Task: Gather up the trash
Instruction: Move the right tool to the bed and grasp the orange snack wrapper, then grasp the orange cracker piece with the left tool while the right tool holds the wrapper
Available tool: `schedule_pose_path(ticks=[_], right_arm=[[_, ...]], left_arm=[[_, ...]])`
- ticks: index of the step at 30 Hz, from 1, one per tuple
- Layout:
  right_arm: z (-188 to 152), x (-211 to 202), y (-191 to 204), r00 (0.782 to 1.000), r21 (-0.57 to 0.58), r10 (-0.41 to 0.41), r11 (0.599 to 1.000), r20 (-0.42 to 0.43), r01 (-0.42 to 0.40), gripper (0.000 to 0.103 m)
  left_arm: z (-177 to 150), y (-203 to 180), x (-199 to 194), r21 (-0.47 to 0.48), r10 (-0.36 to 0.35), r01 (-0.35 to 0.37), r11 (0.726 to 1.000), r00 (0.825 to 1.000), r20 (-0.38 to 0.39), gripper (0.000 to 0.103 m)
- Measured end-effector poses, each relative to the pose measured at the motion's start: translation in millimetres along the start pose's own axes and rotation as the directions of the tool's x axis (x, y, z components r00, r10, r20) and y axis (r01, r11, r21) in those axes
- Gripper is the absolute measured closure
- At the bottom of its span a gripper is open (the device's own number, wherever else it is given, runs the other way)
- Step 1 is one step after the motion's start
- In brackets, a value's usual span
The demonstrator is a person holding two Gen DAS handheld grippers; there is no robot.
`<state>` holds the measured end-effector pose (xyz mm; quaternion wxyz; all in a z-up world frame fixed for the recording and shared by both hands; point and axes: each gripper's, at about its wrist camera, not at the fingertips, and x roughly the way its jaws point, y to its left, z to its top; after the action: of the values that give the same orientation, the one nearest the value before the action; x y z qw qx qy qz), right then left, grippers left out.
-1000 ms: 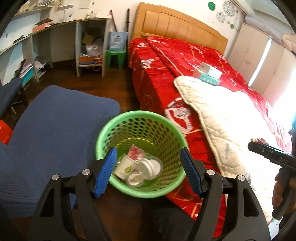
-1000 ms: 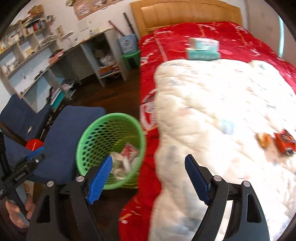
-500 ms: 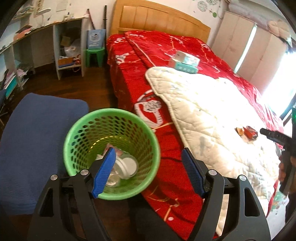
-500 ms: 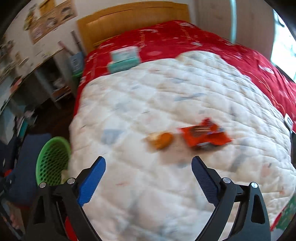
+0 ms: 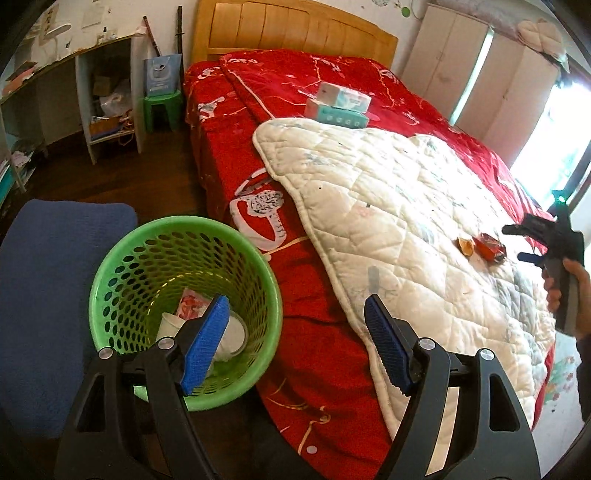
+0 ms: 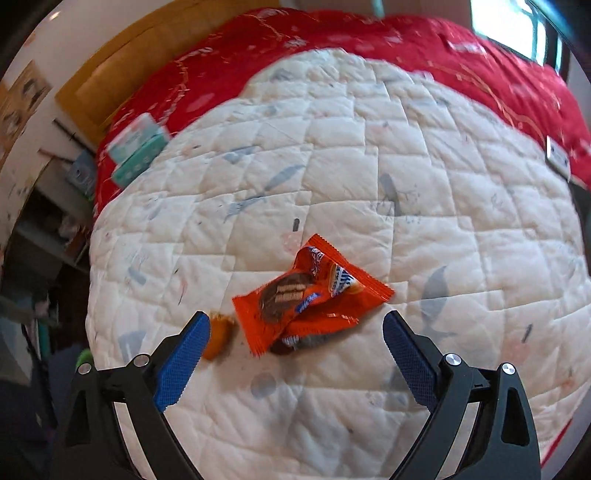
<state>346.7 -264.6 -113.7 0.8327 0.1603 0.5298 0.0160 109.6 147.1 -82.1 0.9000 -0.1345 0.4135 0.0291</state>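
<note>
An orange snack wrapper (image 6: 310, 295) lies on the white quilt (image 6: 332, 166), with a small orange-brown scrap (image 6: 219, 334) just left of it. My right gripper (image 6: 295, 354) is open and empty, hovering just short of the wrapper, jaws wide on either side. The wrapper (image 5: 489, 248) and the scrap (image 5: 465, 245) also show in the left wrist view, with the right gripper (image 5: 532, 243) beside them. My left gripper (image 5: 295, 343) is open and empty over the rim of a green basket (image 5: 258, 266) on the floor, holding cups and wrappers.
The bed has a red cover (image 5: 295, 74) and a wooden headboard (image 5: 288, 33). Two tissue packs (image 5: 341, 105) lie near the pillow end. A blue chair seat (image 5: 48, 280) stands left of the basket. Shelves (image 5: 107, 107) and a green stool (image 5: 160, 107) stand by the far wall.
My right gripper has swung from the basket across the quilt and closed in on the orange wrapper. My left gripper has shifted right, so the basket sits further left in its view.
</note>
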Motion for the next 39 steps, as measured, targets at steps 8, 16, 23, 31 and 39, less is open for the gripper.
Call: schedule_pose_path(ticks=[8,16,23,31,39], right_arm=[[23.1,44.2,0.5,0.994,0.132,-0.097,0.986,-0.059,0.104,0.012],[28.5,69.9,6.0,0.971,0.106,-0.222,0.967,-0.084,0.230,0.021],[18.7,49.1,-1.4,0.986,0.063,-0.159,0.985,-0.043,0.162,0.032],[3.4,3.0,-20.9,0.998,0.034,-0.060,0.998,-0.005,0.060,0.033],[-12.7,-35.0,-42.7,0.999,-0.024,-0.028,0.999,0.033,0.029,0.033]], left_arm=[[0.4,7.5,15.2,0.000,-0.006,0.006,1.000,1.000,-0.023,0.028],[2.5,-0.4,31.2,0.015,-0.029,0.030,0.999,0.998,-0.048,0.028],[12.5,-42.0,44.2,0.081,-0.088,0.093,0.992,0.995,-0.056,0.028],[25.7,-120.3,69.1,0.190,-0.205,0.220,0.957,0.974,-0.092,0.028],[38.7,-194.4,110.9,0.285,-0.292,0.329,0.901,0.942,-0.162,0.028]])
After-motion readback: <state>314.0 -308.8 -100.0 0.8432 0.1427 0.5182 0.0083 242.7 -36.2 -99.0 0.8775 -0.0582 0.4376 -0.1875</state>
